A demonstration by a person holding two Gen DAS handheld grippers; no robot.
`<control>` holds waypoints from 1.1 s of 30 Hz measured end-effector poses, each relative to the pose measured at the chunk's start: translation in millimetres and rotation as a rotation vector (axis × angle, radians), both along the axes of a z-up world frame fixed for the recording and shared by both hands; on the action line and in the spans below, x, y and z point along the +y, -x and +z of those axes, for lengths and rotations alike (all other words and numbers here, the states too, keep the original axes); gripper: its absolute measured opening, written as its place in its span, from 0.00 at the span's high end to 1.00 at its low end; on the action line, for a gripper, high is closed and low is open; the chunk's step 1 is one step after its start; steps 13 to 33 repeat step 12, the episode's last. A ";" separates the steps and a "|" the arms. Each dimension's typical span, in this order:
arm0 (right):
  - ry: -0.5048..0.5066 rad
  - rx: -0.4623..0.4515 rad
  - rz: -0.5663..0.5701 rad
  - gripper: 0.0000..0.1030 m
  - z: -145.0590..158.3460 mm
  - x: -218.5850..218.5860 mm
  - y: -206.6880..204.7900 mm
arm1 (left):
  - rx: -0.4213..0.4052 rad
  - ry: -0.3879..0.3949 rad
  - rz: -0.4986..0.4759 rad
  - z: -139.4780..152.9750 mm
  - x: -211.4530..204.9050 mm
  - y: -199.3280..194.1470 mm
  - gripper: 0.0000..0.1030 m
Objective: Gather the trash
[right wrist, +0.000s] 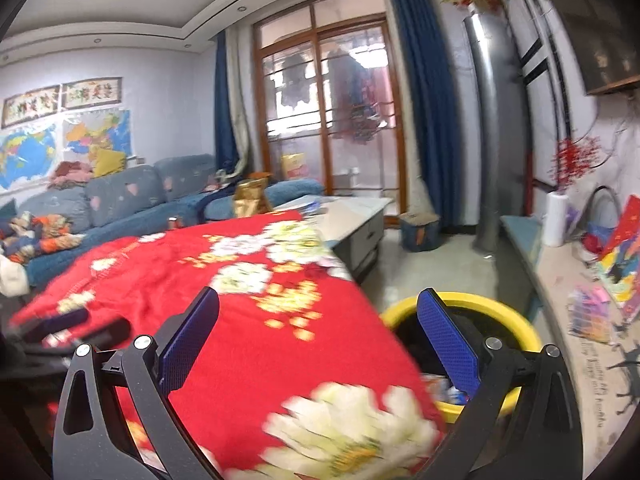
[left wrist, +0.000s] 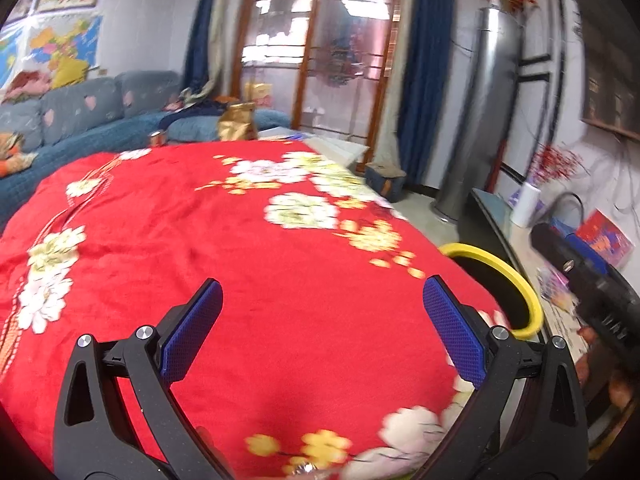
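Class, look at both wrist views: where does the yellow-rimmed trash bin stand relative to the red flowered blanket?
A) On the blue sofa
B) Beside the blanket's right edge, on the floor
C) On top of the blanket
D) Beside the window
B: the yellow-rimmed trash bin sits low, just off the right edge of the red flowered blanket.

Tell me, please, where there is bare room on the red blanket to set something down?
The red blanket lies bare between the sofa side and the yellow-rimmed bin. The far edge is crowded by a gold bag and small can.

Yellow-rimmed bin (right wrist: 516,312) beside red blanket (right wrist: 248,344), contents blurred, perhaps wrappers.
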State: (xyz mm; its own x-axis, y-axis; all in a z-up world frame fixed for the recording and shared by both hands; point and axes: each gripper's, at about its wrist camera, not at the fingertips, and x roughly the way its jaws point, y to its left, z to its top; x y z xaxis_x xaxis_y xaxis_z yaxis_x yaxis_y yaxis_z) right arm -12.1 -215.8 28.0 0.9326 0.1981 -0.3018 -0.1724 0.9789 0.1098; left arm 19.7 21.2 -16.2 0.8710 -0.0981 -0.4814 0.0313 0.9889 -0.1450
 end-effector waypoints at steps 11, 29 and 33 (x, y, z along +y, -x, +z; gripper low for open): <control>0.097 0.361 0.539 0.06 -4.8 282.8 -92.8 | 0.295 -0.040 0.698 -29.5 295.6 -10.5 0.11; 0.144 0.439 0.583 0.06 -20.6 324.1 -99.7 | 0.327 -0.025 0.732 -35.6 318.1 -11.5 0.11; 0.144 0.439 0.583 0.06 -20.6 324.1 -99.7 | 0.327 -0.025 0.732 -35.6 318.1 -11.5 0.11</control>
